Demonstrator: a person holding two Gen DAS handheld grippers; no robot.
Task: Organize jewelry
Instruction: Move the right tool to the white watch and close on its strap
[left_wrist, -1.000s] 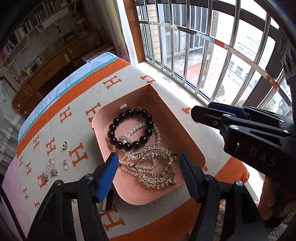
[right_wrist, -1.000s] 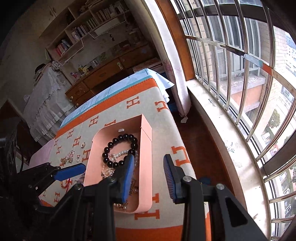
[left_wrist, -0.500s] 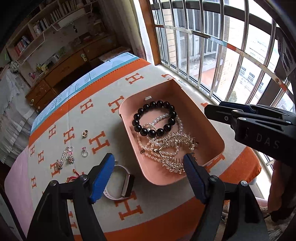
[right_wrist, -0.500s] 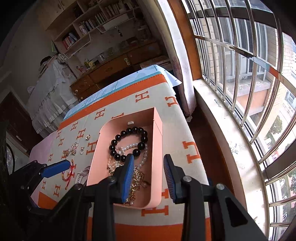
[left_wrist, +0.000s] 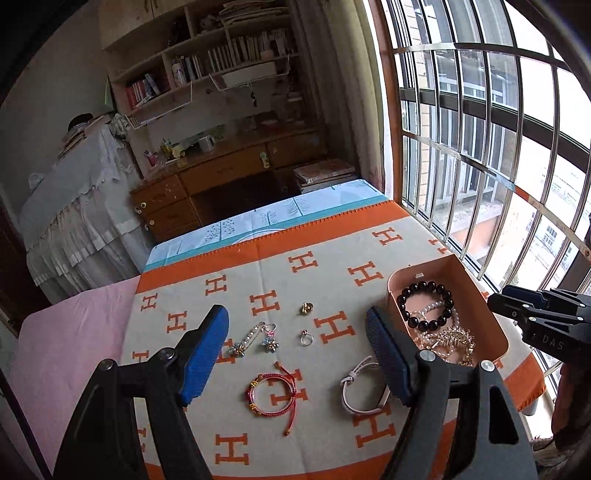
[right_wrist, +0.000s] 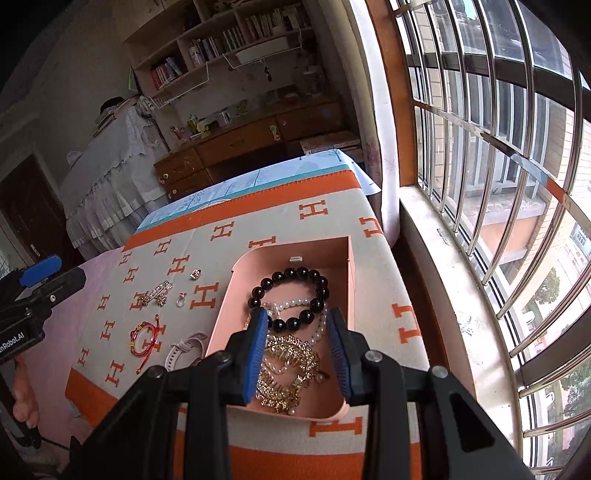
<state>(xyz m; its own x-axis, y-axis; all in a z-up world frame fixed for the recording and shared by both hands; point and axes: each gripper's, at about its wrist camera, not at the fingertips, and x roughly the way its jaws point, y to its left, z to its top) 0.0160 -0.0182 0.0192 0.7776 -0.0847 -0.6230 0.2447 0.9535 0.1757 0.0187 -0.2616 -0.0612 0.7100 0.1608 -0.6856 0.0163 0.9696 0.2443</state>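
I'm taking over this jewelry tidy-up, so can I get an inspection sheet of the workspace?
Surface: H-patterned cloth covers the table.
Job's things: tray holds black bead bracelet, pearls and gold comb; on the cloth lie red bracelet, white band, ring, brooch, gold charm.
Clutter: nothing seen.
Grippers: left tongs open, empty; right tongs open, empty, above the tray.
Cables: nothing seen.
Surroundings: barred window, bookshelves, wooden desk.
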